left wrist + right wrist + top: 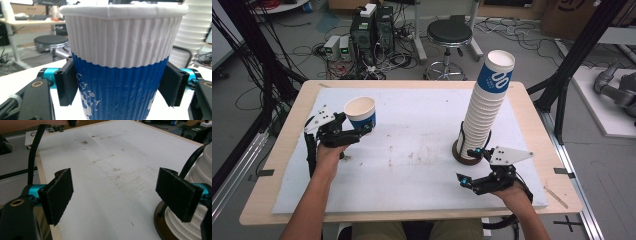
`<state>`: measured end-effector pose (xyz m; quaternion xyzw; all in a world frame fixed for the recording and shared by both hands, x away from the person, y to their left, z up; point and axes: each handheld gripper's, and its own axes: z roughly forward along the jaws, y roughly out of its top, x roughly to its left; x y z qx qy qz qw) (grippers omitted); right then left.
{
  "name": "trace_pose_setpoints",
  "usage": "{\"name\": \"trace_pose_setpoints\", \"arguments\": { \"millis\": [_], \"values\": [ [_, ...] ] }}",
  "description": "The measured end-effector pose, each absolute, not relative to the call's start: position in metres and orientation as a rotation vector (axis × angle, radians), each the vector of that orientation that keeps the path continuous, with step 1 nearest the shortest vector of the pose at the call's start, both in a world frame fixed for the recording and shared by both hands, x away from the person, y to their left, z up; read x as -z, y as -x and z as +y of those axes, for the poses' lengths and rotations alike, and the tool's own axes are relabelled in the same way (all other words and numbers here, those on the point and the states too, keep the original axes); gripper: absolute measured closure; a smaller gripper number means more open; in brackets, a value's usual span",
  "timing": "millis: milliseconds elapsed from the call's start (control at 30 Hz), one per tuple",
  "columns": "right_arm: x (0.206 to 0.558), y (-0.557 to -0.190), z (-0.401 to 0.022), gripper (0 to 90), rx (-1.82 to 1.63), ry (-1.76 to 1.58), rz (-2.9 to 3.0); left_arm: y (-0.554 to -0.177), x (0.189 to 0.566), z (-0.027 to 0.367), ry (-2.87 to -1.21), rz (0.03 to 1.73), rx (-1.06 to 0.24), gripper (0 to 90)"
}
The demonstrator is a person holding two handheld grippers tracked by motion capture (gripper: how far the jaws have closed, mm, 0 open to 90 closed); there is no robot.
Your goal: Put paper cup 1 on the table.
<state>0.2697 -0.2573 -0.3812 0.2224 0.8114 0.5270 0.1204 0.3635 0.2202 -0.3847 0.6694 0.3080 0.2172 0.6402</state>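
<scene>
Here the left gripper (360, 132) pinches a single blue-and-white paper cup (360, 113) upright at the table's far left, pads pressed on its blue band. The right gripper (470, 168), jaws spread wide and bare, sits at the near right just beside the tall cup stack (484, 107) on its dark round base (160, 218). The white mat (412, 150) between them carries faint stains. A stool (449, 35) stands beyond the table.

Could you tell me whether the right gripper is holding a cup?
No, the right gripper stands open with bare white table between its pads, beside the cup stack.
</scene>
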Motion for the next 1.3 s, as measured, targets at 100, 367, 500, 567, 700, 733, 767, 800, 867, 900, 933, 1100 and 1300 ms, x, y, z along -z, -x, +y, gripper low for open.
{"name": "trace_pose_setpoints", "arguments": {
  "millis": [100,367,500,567,700,733,767,800,867,900,933,1100,1300],
  "values": [
    [0.382,-0.27,-0.258,14.8,-1.539,-0.65,2.37,-0.369,0.39,0.222,-1.532,0.742,-0.497,27.0],
    [0.383,-0.27,-0.259,15.0,-1.531,-0.655,2.377,-0.38,0.404,0.226,-1.604,0.806,-0.509,27.0],
    [0.383,-0.27,-0.259,15.0,-1.538,-0.651,2.372,-0.388,0.412,0.224,-1.622,0.842,-0.505,27.1],
    [0.383,-0.27,-0.259,15.0,-1.538,-0.656,2.374,-0.39,0.415,0.224,-1.632,0.853,-0.498,27.1],
    [0.382,-0.269,-0.26,15.0,-1.54,-0.649,2.37,-0.394,0.423,0.224,-1.683,0.881,-0.506,27.0],
    [0.382,-0.269,-0.26,15.0,-1.54,-0.65,2.37,-0.395,0.427,0.225,-1.702,0.903,-0.524,27.0],
    [0.382,-0.269,-0.26,15.1,-1.54,-0.651,2.371,-0.394,0.432,0.227,-1.7,0.929,-0.528,27.1],
    [0.382,-0.269,-0.261,15.1,-1.541,-0.65,2.371,-0.393,0.437,0.23,-1.708,0.953,-0.528,27.1],
    [0.382,-0.269,-0.261,15.1,-1.54,-0.648,2.371,-0.39,0.446,0.235,-1.724,0.997,-0.524,27.0],
    [0.383,-0.269,-0.261,15.0,-1.54,-0.648,2.37,-0.389,0.445,0.236,-1.696,0.995,-0.537,26.9],
    [0.383,-0.269,-0.262,15.1,-1.541,-0.65,2.371,-0.388,0.443,0.237,-1.706,0.989,-0.55,27.0],
    [0.383,-0.27,-0.26,15.1,-1.536,-0.646,2.381,-0.384,0.443,0.24,-1.771,1.032,-0.57,27.0],
    [0.383,-0.269,-0.258,15.1,-1.536,-0.643,2.383,-0.379,0.442,0.242,-1.796,1.045,-0.563,26.5]
  ]
}}
